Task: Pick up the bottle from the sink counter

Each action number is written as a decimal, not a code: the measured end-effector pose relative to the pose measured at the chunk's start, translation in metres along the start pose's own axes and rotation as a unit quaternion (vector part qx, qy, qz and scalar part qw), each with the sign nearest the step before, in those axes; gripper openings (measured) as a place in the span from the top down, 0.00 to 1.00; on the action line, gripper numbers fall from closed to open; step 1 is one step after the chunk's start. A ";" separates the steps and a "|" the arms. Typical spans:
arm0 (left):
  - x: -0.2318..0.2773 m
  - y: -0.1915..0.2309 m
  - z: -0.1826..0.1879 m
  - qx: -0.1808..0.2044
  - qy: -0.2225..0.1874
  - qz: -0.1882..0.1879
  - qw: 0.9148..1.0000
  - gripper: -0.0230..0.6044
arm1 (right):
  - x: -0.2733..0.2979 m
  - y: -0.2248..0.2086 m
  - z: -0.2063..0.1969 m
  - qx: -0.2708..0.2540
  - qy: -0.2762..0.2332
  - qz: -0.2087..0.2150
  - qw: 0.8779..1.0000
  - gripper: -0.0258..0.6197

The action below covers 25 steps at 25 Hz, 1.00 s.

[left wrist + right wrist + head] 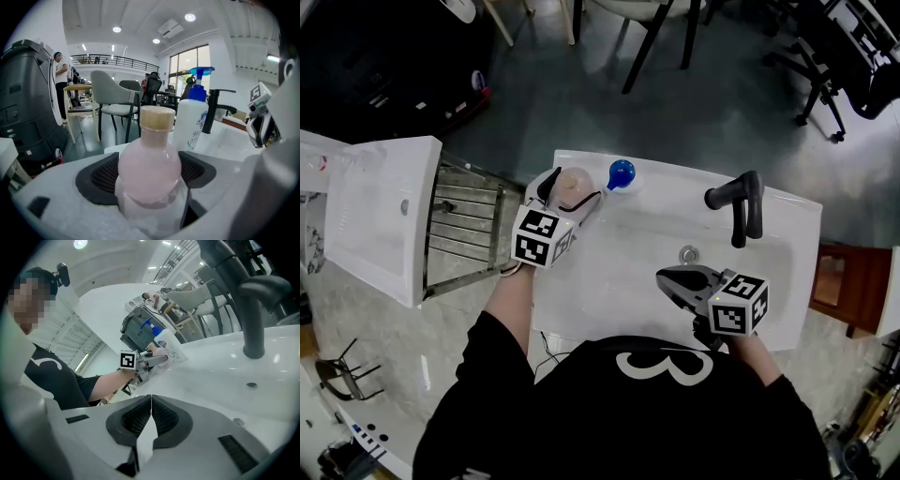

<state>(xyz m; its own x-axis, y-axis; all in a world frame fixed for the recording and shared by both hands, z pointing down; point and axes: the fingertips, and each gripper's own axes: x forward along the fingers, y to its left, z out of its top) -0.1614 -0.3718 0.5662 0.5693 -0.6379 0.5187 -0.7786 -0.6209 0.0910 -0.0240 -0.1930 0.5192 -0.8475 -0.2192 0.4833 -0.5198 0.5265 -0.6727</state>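
A pink bottle (575, 180) with a beige cap stands on the sink counter's (787, 211) back left corner. In the left gripper view the bottle (149, 164) fills the gap between the two dark pads (101, 176). My left gripper (572, 192) is open around its body, at its widest, and the pads do not visibly squeeze it. My right gripper (666, 278) hovers over the basin (619, 272) near the drain (688, 254). It is shut, with nothing between its pads (136, 418).
A white soap dispenser (621, 173) with a blue pump stands just right of the bottle, close beside it (192, 122). A black faucet (739, 202) rises at the counter's back right. A metal rack (464, 230) and a white cabinet (380, 211) stand to the left.
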 end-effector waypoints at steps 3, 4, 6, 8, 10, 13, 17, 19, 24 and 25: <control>0.004 0.001 -0.002 -0.002 0.015 -0.003 1.000 0.34 | 0.001 -0.001 -0.002 0.002 -0.001 -0.001 1.000 0.94; 0.005 0.001 -0.003 -0.002 0.020 -0.003 1.000 0.34 | 0.002 -0.001 -0.003 0.002 -0.001 0.000 1.000 0.94; 0.007 0.000 -0.005 -0.002 0.025 -0.003 1.000 0.33 | 0.002 -0.001 -0.004 0.005 -0.003 -0.001 1.000 0.94; 0.009 0.000 -0.005 0.000 0.031 -0.002 1.000 0.33 | 0.002 -0.001 -0.006 0.007 -0.005 -0.004 1.000 0.94; 0.011 0.001 -0.008 0.004 0.043 0.003 0.999 0.33 | 0.004 0.000 -0.007 0.007 -0.005 -0.004 1.000 0.94; 0.012 0.003 -0.011 0.008 0.054 0.007 0.999 0.33 | 0.007 0.004 -0.009 0.007 -0.007 -0.003 1.000 0.94; 0.012 0.003 -0.011 0.008 0.056 0.010 0.998 0.33 | 0.004 0.006 -0.012 0.009 -0.011 -0.007 1.000 0.94; 0.012 0.004 -0.010 0.008 0.055 0.012 0.998 0.33 | 0.003 0.007 -0.013 0.011 -0.014 -0.012 1.000 0.94; 0.012 0.005 -0.010 0.010 0.056 0.014 0.998 0.33 | 0.005 0.010 -0.019 0.015 -0.024 -0.018 0.999 0.94; 0.012 0.004 -0.011 0.009 0.057 0.013 0.998 0.33 | 0.006 0.011 -0.020 0.016 -0.026 -0.019 0.999 0.94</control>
<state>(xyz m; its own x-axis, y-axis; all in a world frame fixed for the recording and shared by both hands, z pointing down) -0.1606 -0.3770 0.5826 0.5139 -0.5985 0.6146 -0.7872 -0.6137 0.0606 -0.0327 -0.1722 0.5258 -0.8310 -0.2823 0.4793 -0.5543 0.4908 -0.6722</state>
